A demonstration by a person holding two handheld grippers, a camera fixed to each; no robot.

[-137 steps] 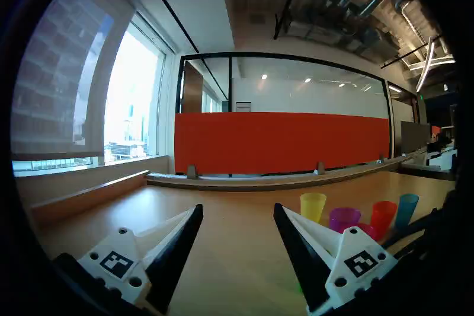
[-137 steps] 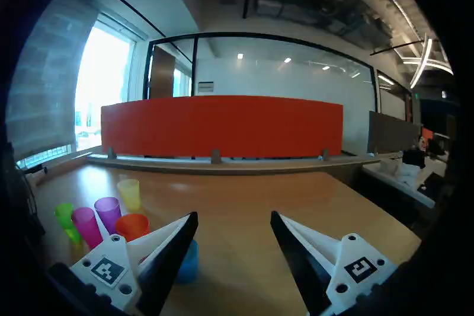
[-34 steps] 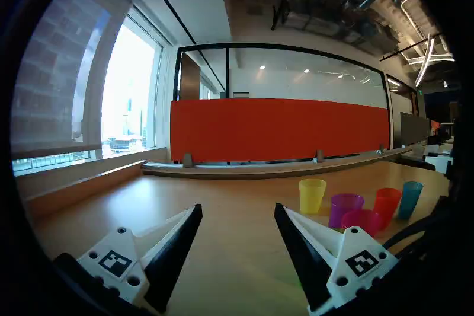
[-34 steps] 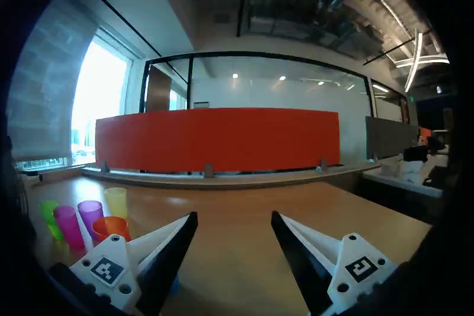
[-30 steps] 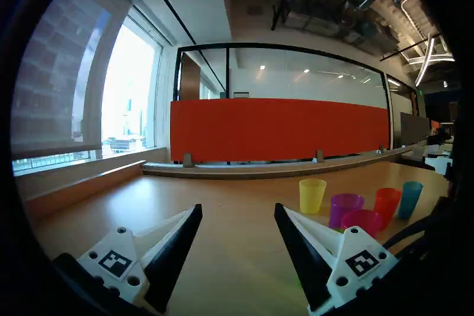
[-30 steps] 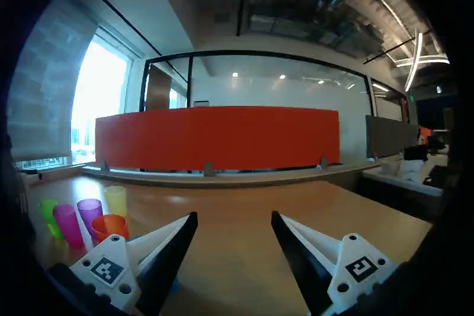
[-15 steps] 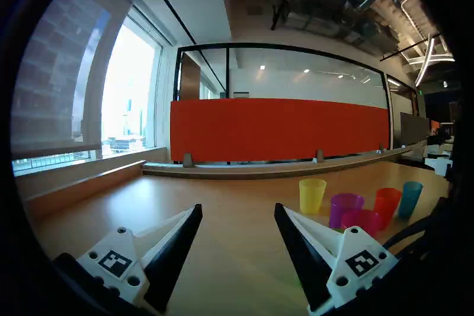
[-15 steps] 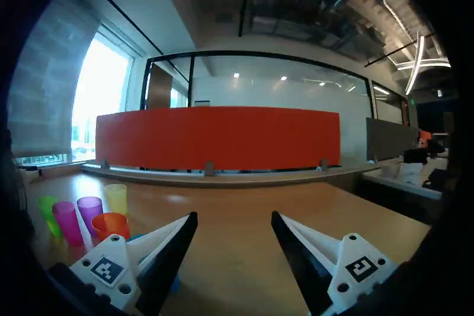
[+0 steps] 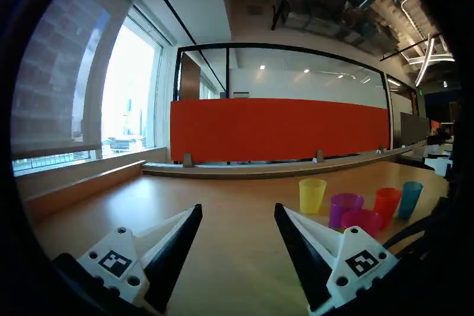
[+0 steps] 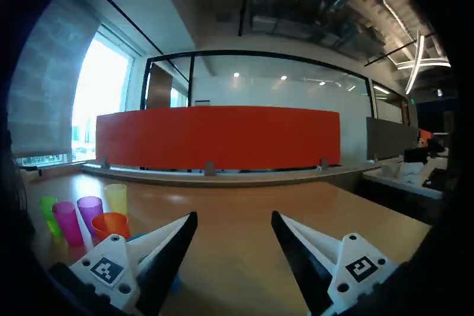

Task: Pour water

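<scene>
Nothing's really moved in the last half second. Left gripper (image 9: 237, 206) and right gripper (image 10: 234, 214) both gape wide over the table (image 9: 231, 268), gripping nothing. Cups (image 9: 346, 206) cluster lower right in the left gripper view. A blue cup (image 10: 176, 282) hides mostly behind a finger, lower left in the right gripper view.

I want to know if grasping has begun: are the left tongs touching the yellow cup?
Apart. The left gripper view shows the open left tongs short of the yellow cup, with bare table between them.
</scene>
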